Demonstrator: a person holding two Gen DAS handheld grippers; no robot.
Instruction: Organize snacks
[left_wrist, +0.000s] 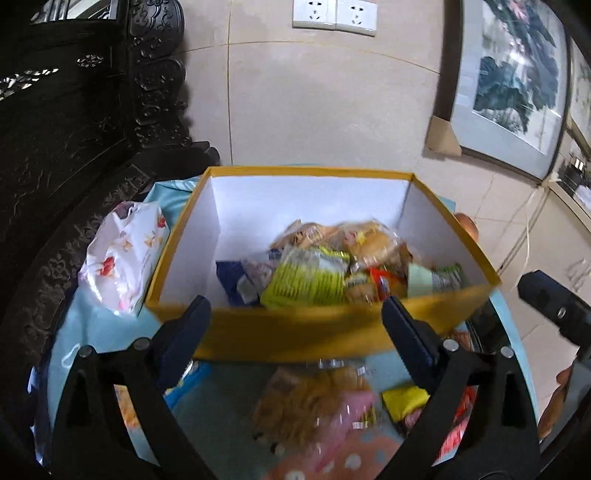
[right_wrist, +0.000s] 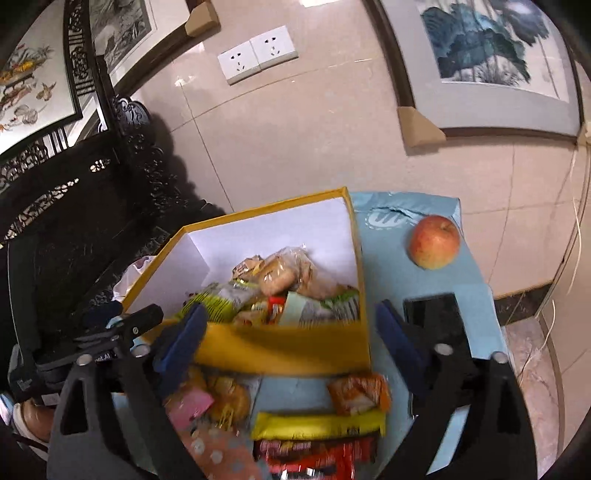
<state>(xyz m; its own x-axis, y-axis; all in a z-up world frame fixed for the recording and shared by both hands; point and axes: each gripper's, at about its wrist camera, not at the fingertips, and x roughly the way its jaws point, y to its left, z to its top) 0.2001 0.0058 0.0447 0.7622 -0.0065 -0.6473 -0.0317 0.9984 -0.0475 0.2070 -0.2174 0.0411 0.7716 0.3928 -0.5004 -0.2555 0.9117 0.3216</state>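
Crinkly snack packets (right_wrist: 317, 424) lie before rectangular yellow cardboard box (left_wrist: 295, 332).

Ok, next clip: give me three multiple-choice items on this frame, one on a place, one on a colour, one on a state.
1. Where is the apple?
A. in the box
B. on the cloth, right of the box
C. in a claw

2. The box's outside is:
A. yellow
B. red
C. black

3. The right claw is:
A. shut on a snack
B. shut on the box
C. open, holding nothing

Answers: 1 B, it sits on the blue cloth beside the box; 2 A, yellow walls, white inside; 3 C, its fingers stand wide apart.
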